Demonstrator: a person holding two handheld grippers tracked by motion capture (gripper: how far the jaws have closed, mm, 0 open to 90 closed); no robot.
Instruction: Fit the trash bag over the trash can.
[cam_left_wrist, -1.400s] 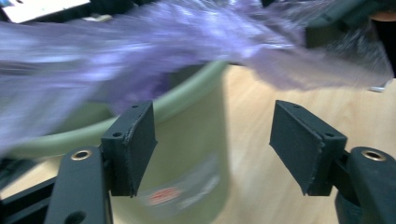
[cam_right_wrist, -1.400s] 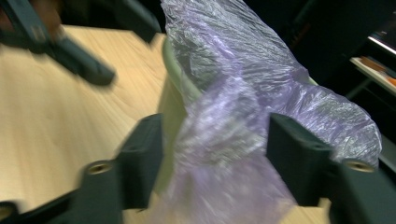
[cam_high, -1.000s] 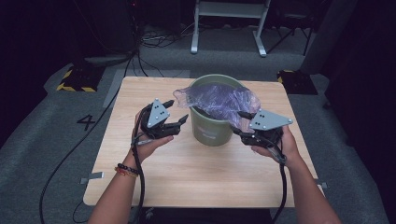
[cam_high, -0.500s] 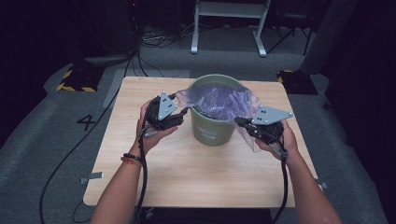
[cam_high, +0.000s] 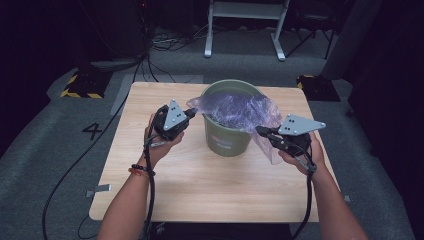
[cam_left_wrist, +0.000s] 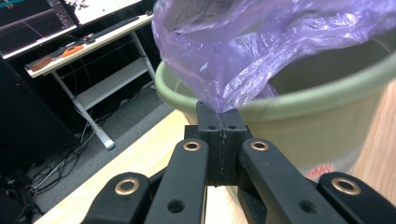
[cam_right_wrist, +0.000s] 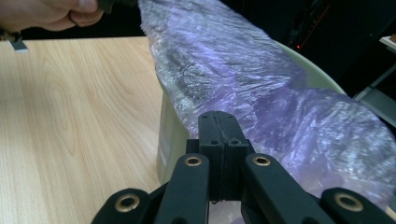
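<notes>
A translucent purple plastic bag (cam_high: 234, 109) lies stretched over the mouth of a green bucket (cam_high: 227, 141) in the middle of the wooden table (cam_high: 200, 185). My left gripper (cam_high: 191, 114) is at the bucket's left rim. Its jaws have just been closing and now pinch the bag's edge (cam_left_wrist: 219, 100) between them. My right gripper (cam_high: 261, 131) is at the bucket's right side, shut on the bag's other edge (cam_right_wrist: 218, 122). A flap of the bag (cam_high: 270, 150) hangs down outside the bucket by the right gripper.
The bucket's rim (cam_left_wrist: 299, 100) stands just behind the left jaws, and its wall (cam_right_wrist: 170, 140) just left of the right jaws. Bare tabletop (cam_right_wrist: 70, 116) lies in front of the bucket. Off the table's far side are a metal stand (cam_high: 245, 30) and cables (cam_high: 170, 42).
Both grippers have shut on the bag's edges. The left hand moved up toward the bucket's rim, and the bag is now pulled wider across the bucket.
</notes>
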